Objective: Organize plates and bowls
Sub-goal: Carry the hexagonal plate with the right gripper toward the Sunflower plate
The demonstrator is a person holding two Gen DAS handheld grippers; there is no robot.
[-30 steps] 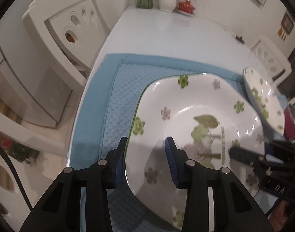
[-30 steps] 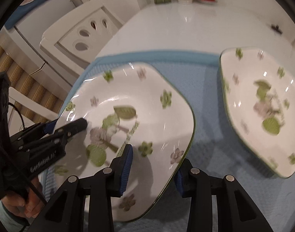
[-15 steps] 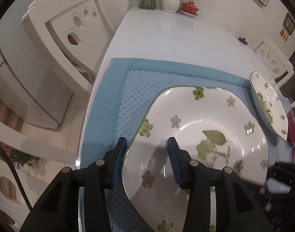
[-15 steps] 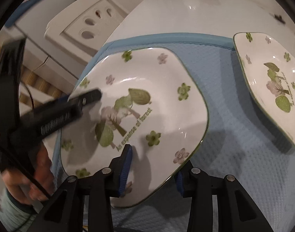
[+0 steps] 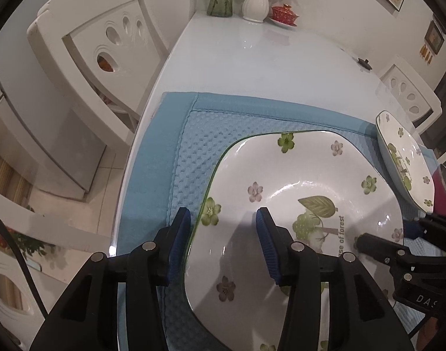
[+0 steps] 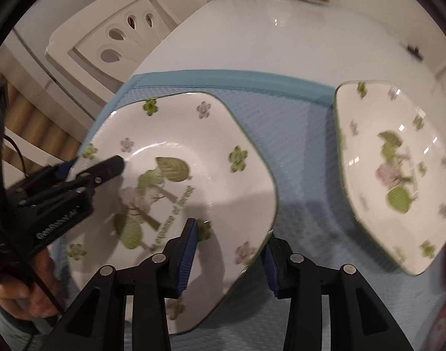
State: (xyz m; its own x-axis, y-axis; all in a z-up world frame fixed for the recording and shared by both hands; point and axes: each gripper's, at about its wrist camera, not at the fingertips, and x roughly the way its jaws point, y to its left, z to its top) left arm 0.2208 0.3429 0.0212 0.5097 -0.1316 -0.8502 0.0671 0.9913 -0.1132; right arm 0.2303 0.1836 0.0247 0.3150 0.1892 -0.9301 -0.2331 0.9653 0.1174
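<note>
Left gripper point(image 5: 223, 228): jaws astride the near-left rim of the large floral plate point(image 5: 305, 204), one pad outside the green edge, the other over the white inside. A gap shows on both sides of the rim, so no pinch. The jaws have just been opening, with the rim between them.

Right gripper point(image 6: 230, 247): same arrangement on the opposite rim of that plate, one pad over the painted well, the other just outside the edge. Pads appear clear of the china; these jaws have just been opening too, rim between them. Judged: a two-handed release, each side let go evenly so the plate does not tip.

Plate position: flat on the blue mat point(image 5: 188, 158), close to the mat's left edge and near its far left corner. The mat probably serves to cushion the china and stop sliding on the glossy white table point(image 5: 252, 67).

Second floral plate point(image 6: 392, 175): on the same mat toward its right edge, well apart from the first; blurred in the right wrist view. Judged: the two matching plates remain unstacked, so the sorting is not finished.

Beyond the mat: a vase of flowers point(image 5: 255, 3) and a red lidded cup point(image 5: 284, 14) at the table's far edge, a white chair point(image 5: 106, 58) along its left side.
</note>
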